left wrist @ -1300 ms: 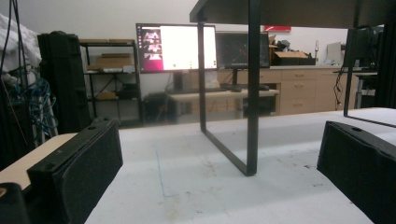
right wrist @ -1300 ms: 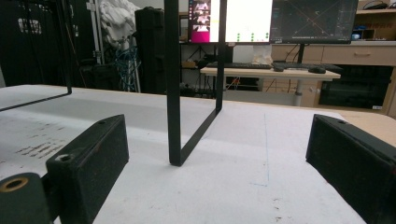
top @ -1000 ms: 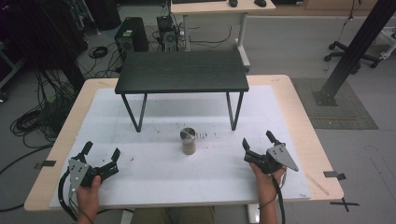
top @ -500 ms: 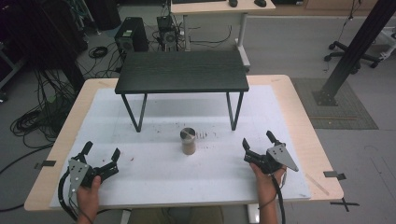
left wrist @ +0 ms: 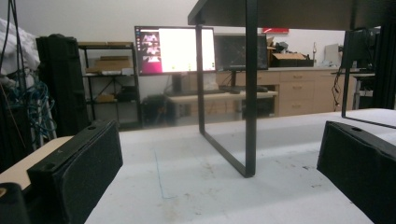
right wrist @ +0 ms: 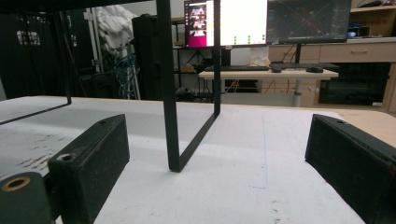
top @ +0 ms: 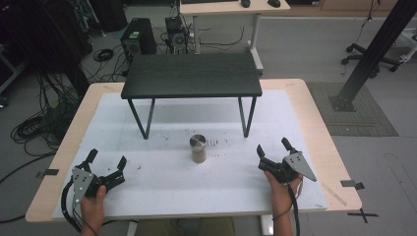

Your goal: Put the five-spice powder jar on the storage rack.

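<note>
I hold my left gripper (top: 105,166) low over the near left part of the white mat (top: 162,196), and its jaws stand wide apart with nothing between them. My right gripper (top: 274,150) rests low over the near right part of the mat, its jaws just as wide and just as empty. The small metal can (top: 198,148) stands upright on the mat between the two grippers, a little farther from me than either of them and roughly midway across the table. It is well apart from both: it lies to the right of and beyond my left gripper, and to the left of and slightly beyond my right one. Just behind the can stands the small black table (top: 192,75), whose top reaches across the far half of the mat; the can sits near the front edge of that top, closer to the right leg frame (top: 247,117) than to the left leg frame (top: 142,119). In the left gripper view the black jaws frame a bare stretch of mat with the left leg frame (left wrist: 247,107) standing ahead. In the right gripper view the jaws open on the mat with the right leg frame (right wrist: 170,93) ahead of them. My left hand (top: 92,209) and right hand (top: 280,189) grip the handles at the near edge of the table.
</note>
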